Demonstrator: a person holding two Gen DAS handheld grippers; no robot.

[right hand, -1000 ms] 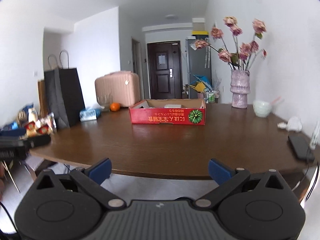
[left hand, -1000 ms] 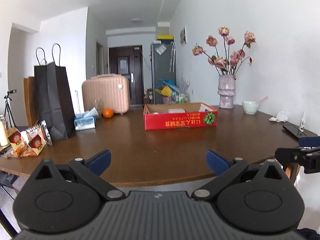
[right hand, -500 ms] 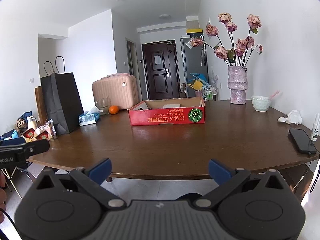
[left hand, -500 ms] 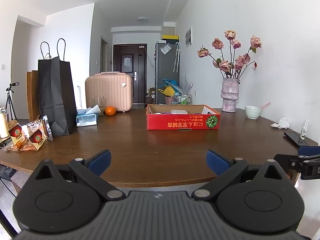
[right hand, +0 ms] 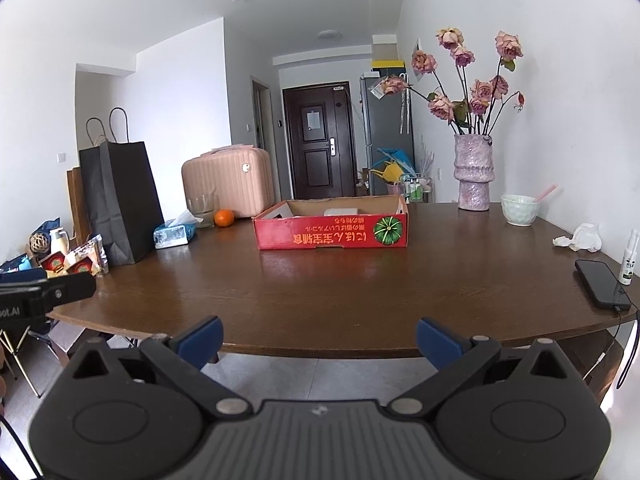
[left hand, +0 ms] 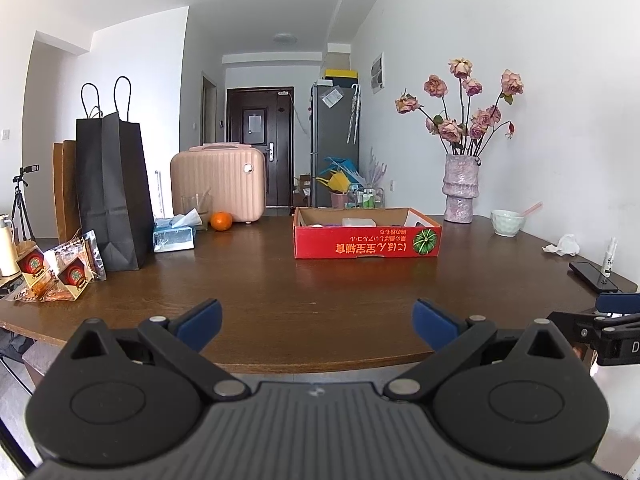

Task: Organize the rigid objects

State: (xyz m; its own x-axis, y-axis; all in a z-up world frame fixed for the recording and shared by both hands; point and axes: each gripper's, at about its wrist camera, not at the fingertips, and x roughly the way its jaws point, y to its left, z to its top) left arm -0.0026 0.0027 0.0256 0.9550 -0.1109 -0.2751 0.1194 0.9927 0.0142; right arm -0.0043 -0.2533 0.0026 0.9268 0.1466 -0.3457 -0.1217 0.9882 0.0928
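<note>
A red cardboard box [left hand: 367, 240] with a few items inside sits at the middle of the brown table [left hand: 304, 300]; it also shows in the right wrist view [right hand: 332, 232]. An orange [left hand: 221, 221], a tissue box [left hand: 174, 236], a bowl [left hand: 507, 222], a phone [left hand: 592, 276] and a small spray bottle [right hand: 629, 258] lie around it. My left gripper [left hand: 316, 322] is open and empty at the table's near edge. My right gripper [right hand: 318, 338] is open and empty, just in front of the near edge.
A black paper bag [left hand: 112, 196] and snack packets [left hand: 60, 272] stand at the left. A pink case [left hand: 218, 182] and a vase of roses [left hand: 460, 188] stand at the back. A crumpled tissue [right hand: 582, 237] lies at the right.
Both grippers have risen and tilted slightly, so the table looks lower and the view wider. Both stay open and empty. Nothing on the table has moved.
</note>
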